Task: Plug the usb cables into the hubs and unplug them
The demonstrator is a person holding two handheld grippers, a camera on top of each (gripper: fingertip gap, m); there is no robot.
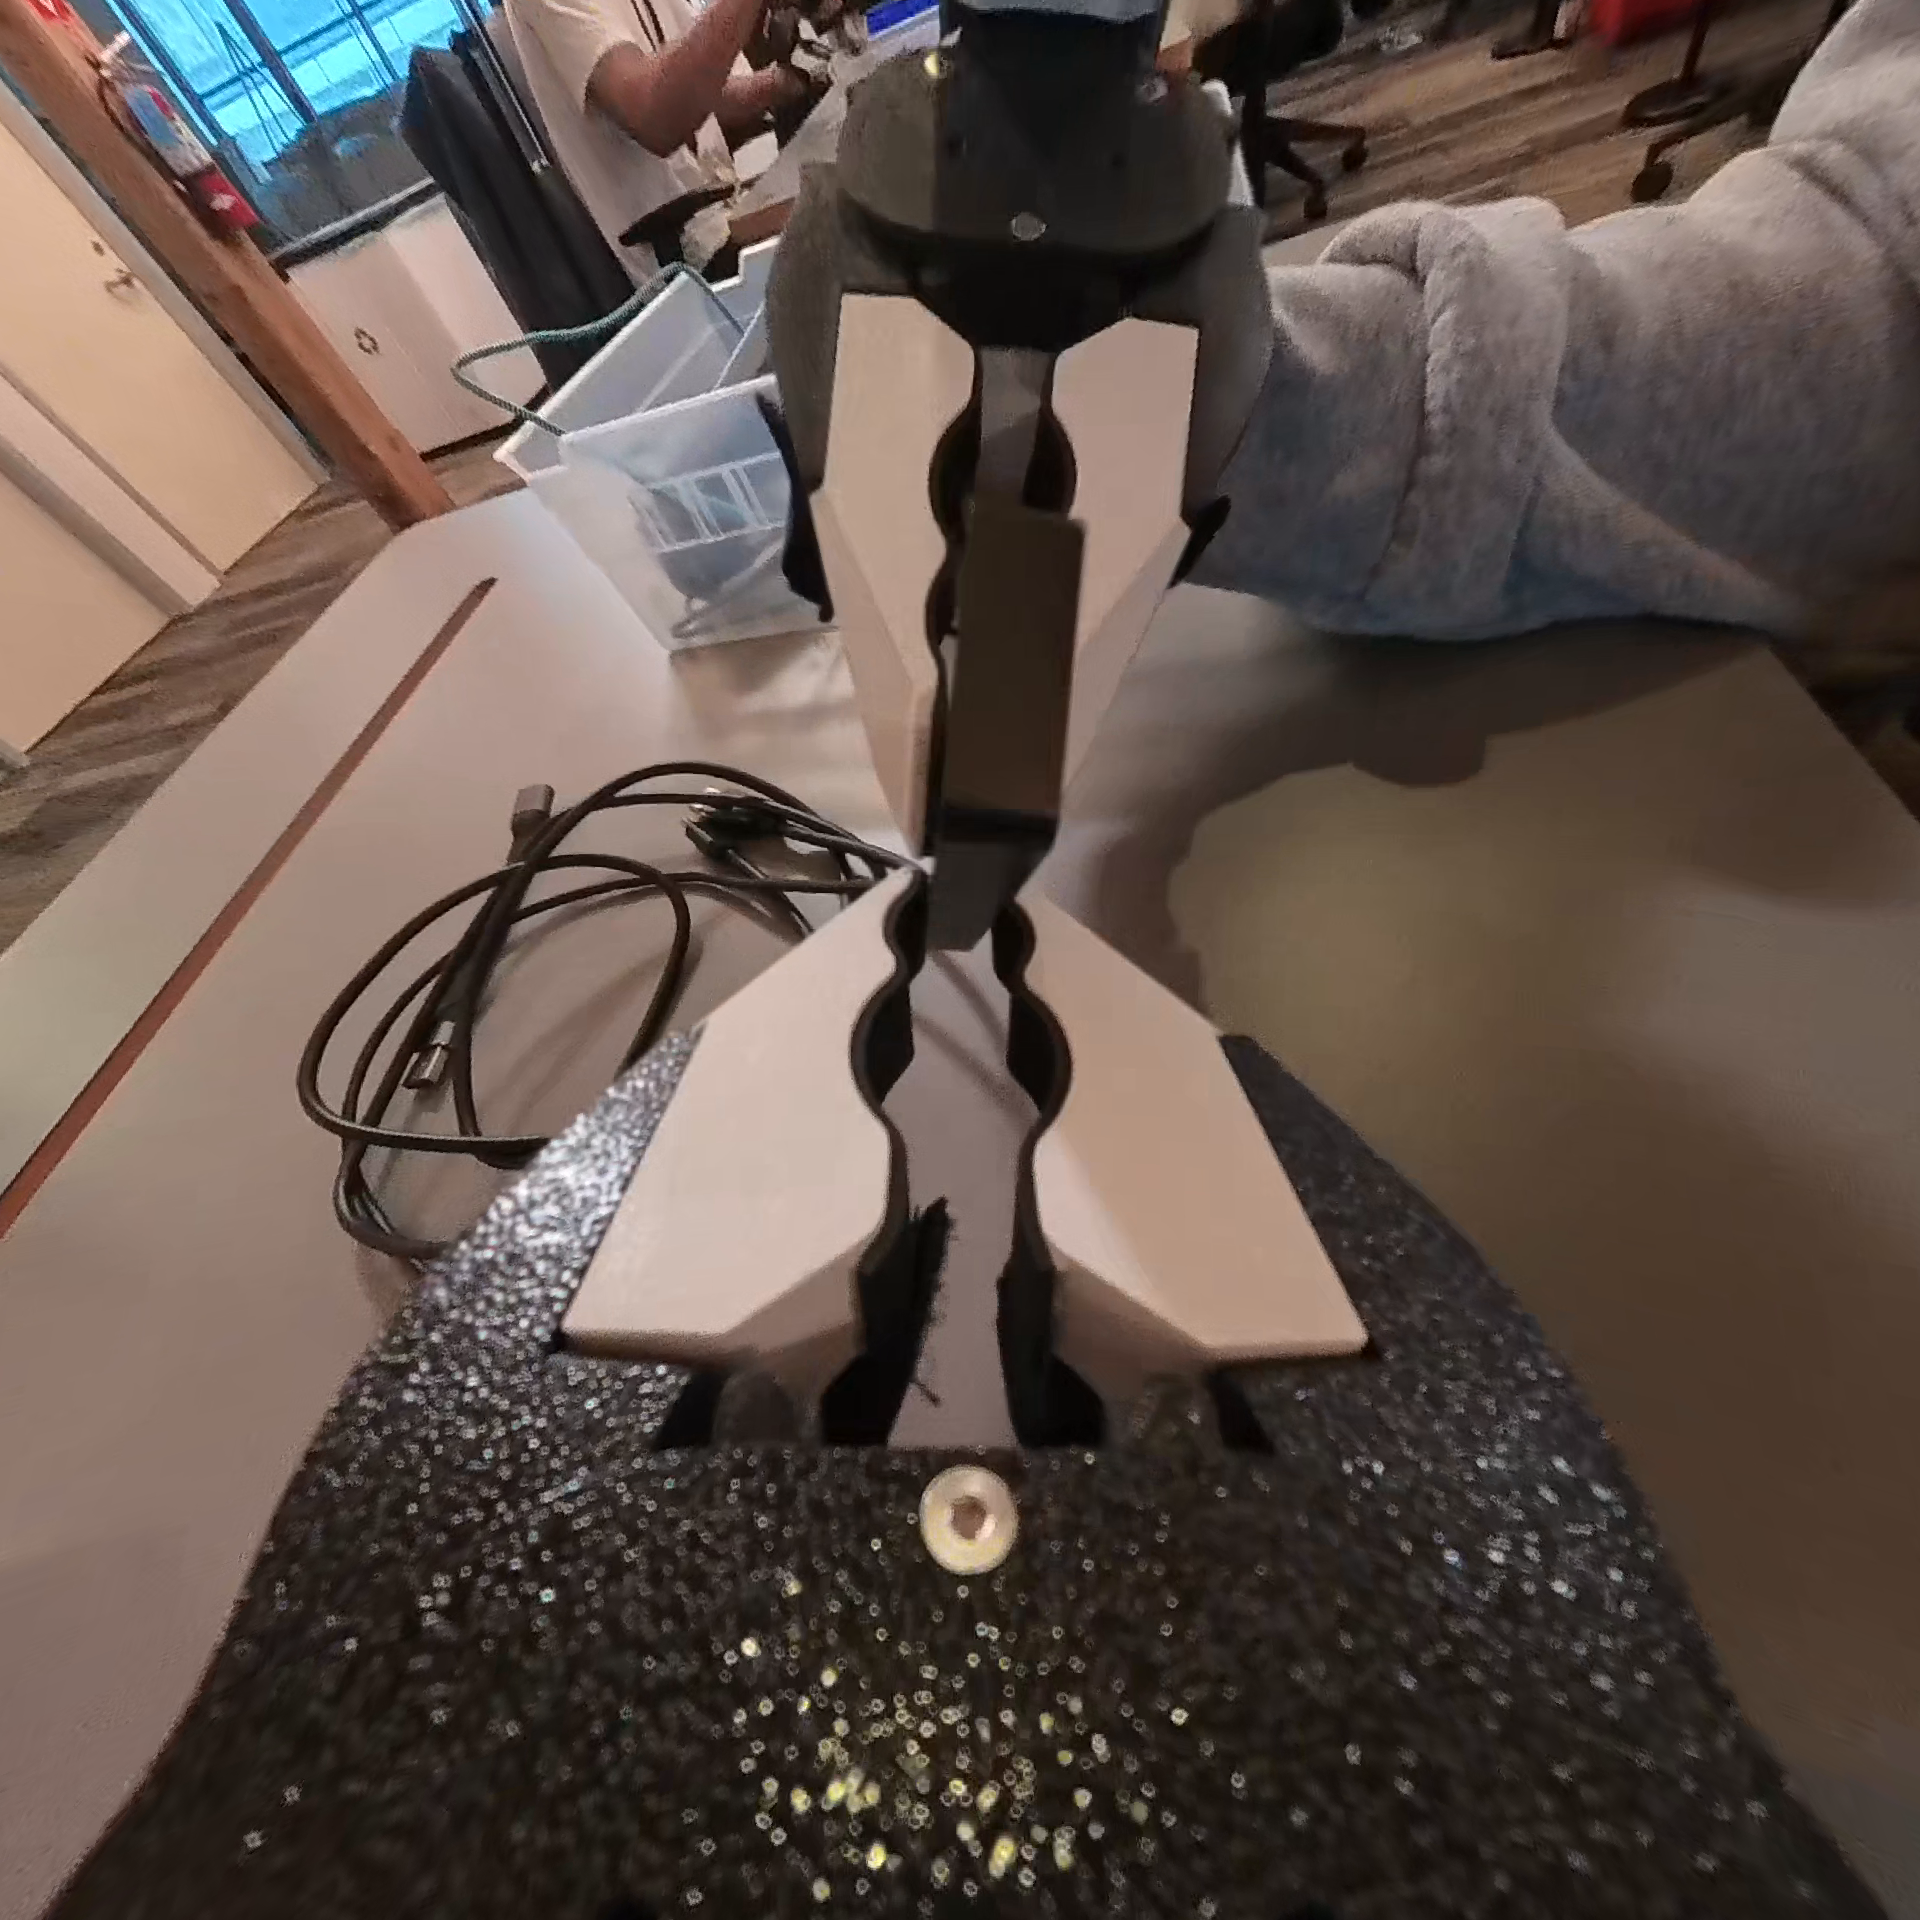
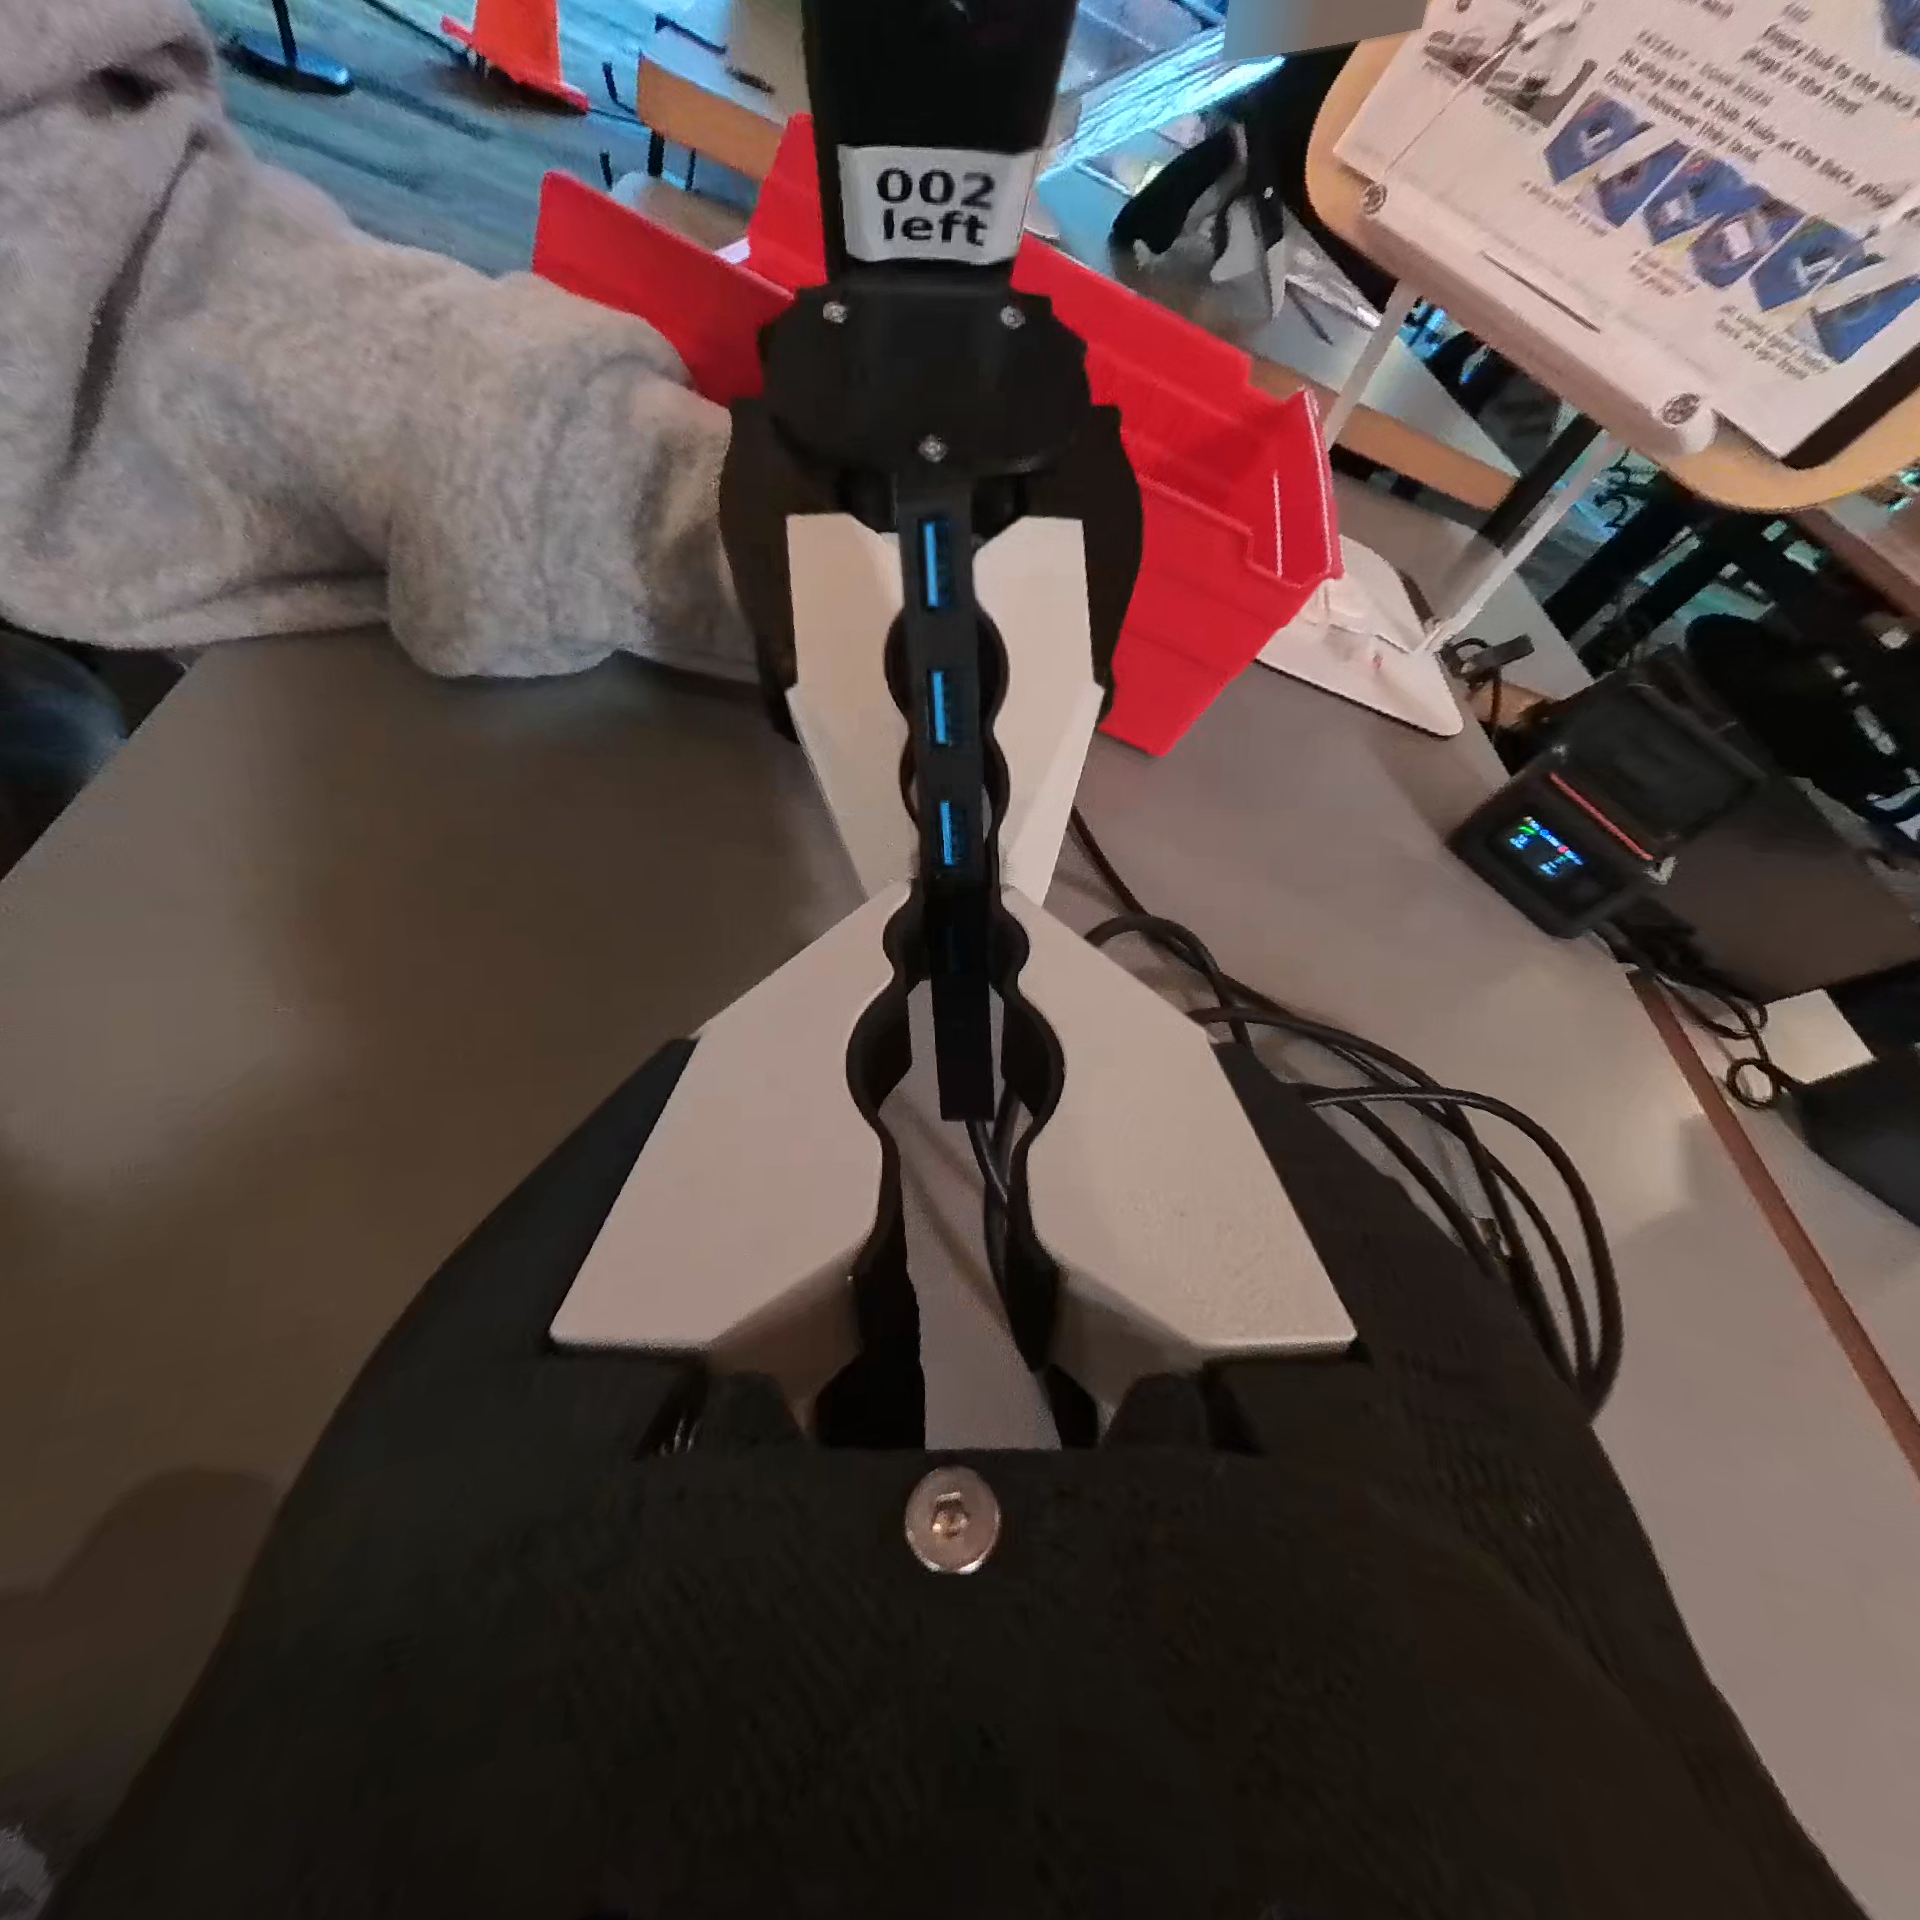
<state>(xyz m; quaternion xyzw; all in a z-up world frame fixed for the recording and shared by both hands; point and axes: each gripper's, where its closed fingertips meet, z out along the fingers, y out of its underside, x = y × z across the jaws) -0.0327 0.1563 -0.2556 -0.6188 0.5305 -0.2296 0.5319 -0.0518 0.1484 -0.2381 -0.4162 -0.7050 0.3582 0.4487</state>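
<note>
A black USB hub (image 2: 940,717) with three blue ports is held in the air between my two grippers, which point at each other tip to tip. My right gripper (image 2: 961,920) is shut on the hub's end where its cable drops to the table. My left gripper (image 1: 961,914) is shut on the other end; the hub's plain back (image 1: 1013,644) faces its camera. In each view the far gripper shows behind the hub: the right gripper (image 1: 987,826) and the left gripper (image 2: 956,868). Loose black USB cables (image 1: 468,997) lie coiled on the table (image 1: 1455,1039), also in the right wrist view (image 2: 1455,1143).
A grey fleece sleeve (image 1: 1507,416) reaches over the table edge. A clear plastic bin (image 1: 665,488) stands at the back; a red bin (image 2: 1195,540) stands behind the left gripper. A small black device with a lit screen (image 2: 1579,831) and an instruction sheet on a stand (image 2: 1662,208) are at the right. Left and right tips are no more than a few centimetres apart.
</note>
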